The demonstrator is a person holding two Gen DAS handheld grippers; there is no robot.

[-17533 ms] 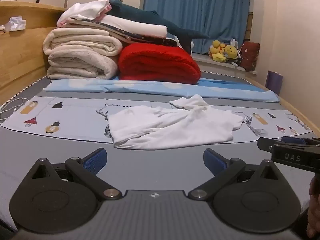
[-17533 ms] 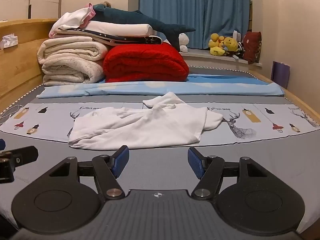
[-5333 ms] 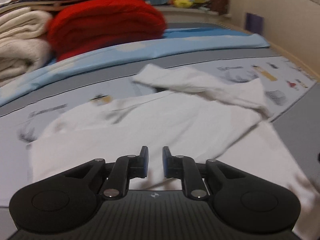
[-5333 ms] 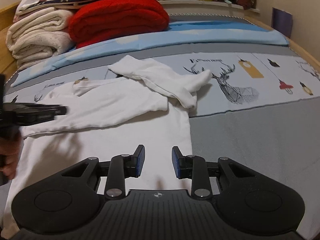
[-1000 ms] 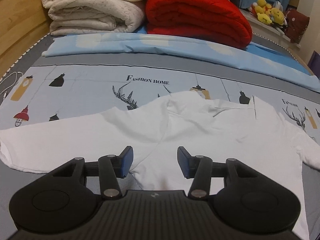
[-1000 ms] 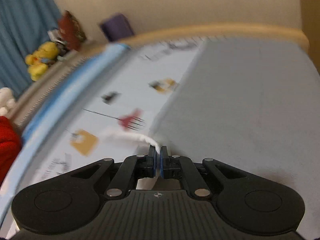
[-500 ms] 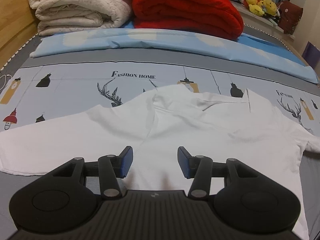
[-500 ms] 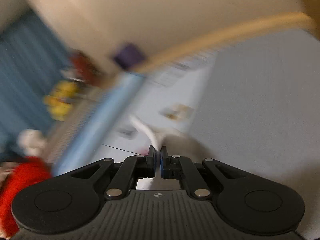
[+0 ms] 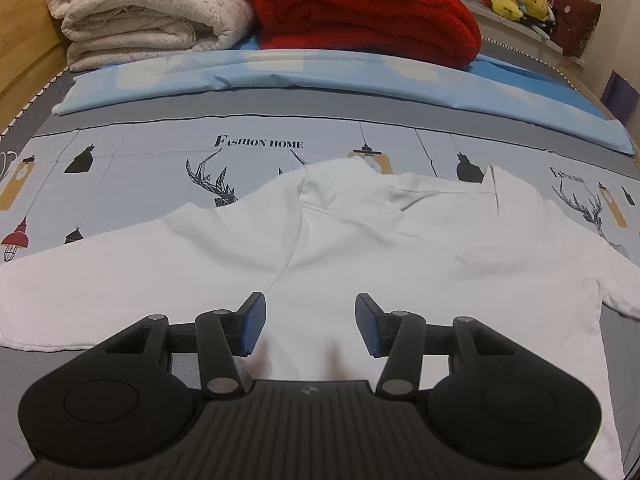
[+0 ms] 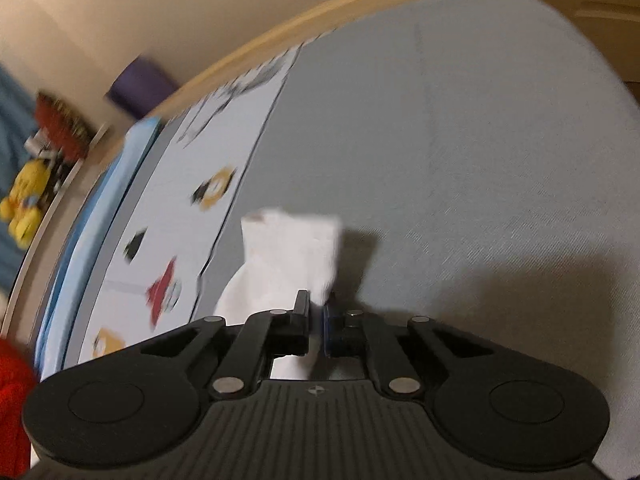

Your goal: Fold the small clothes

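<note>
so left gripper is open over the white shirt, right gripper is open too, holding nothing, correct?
Not quite. The left gripper is open over the white shirt, but the right wrist view shows the right gripper shut on a white sleeve of it.

You have one white shirt (image 9: pixel 360 248) spread on one bed (image 9: pixel 160 116). Behind it you can count two folded blankets: one red blanket (image 9: pixel 368 8) and one cream blanket (image 9: pixel 152 12). Two grippers show: your left gripper (image 9: pixel 308 322) and your right gripper (image 10: pixel 316 320).
</note>
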